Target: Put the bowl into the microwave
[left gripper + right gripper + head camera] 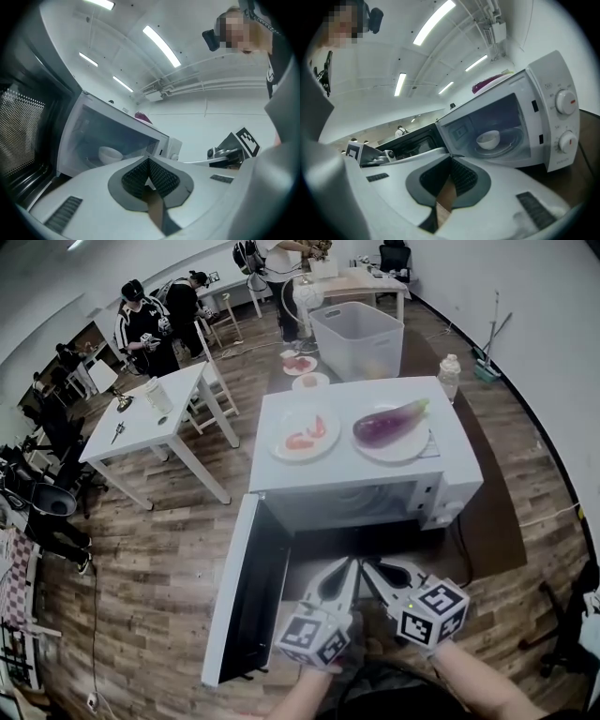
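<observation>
The bowl [488, 139] already sits inside the microwave [450, 479], on the turntable, so the placing looks done. The door [248, 596] hangs wide open to the left. Both claws are out in front of the opening. The left claw [149, 159] is closed with nothing between its pads, and so is the right claw [451, 158].

The main risk from here is the door. If a closed claw pushes it shut too hard, the jolt could shake the microwave. An eggplant [389, 423] lies on a plate on top, and a second plate [305, 435] with red food sits beside it. The eggplant could roll, or a plate could slide toward the edge. A smooth claw tip might also slip off the door face partway through the swing. The two claws are close together and could knock each other if either one turns.

From the head view the cavity is too dark to show the bowl. What the bowl holds, if anything, cannot be seen, and it possibly sits a little off-centre on the turntable. The person's arms are cut off at the bottom edge.
</observation>
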A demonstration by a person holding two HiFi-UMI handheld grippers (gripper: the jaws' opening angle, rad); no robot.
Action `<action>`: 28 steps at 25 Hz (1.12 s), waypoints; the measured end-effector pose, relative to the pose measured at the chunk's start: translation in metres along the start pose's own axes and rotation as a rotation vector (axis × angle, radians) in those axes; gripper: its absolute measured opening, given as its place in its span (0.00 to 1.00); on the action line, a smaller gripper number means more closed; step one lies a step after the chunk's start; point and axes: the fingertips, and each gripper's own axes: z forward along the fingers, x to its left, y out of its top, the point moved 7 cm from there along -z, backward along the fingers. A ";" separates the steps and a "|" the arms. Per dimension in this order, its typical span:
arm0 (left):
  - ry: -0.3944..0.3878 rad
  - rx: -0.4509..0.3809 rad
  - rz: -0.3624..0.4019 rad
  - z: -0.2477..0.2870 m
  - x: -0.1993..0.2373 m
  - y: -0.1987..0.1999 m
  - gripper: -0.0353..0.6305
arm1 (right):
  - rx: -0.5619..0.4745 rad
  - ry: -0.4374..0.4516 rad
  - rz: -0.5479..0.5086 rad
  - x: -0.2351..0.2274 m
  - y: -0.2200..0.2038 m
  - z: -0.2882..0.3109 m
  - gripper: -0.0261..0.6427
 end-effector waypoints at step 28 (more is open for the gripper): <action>-0.043 -0.035 -0.006 -0.025 -0.028 0.018 0.05 | -0.019 0.059 0.010 0.028 0.005 -0.029 0.04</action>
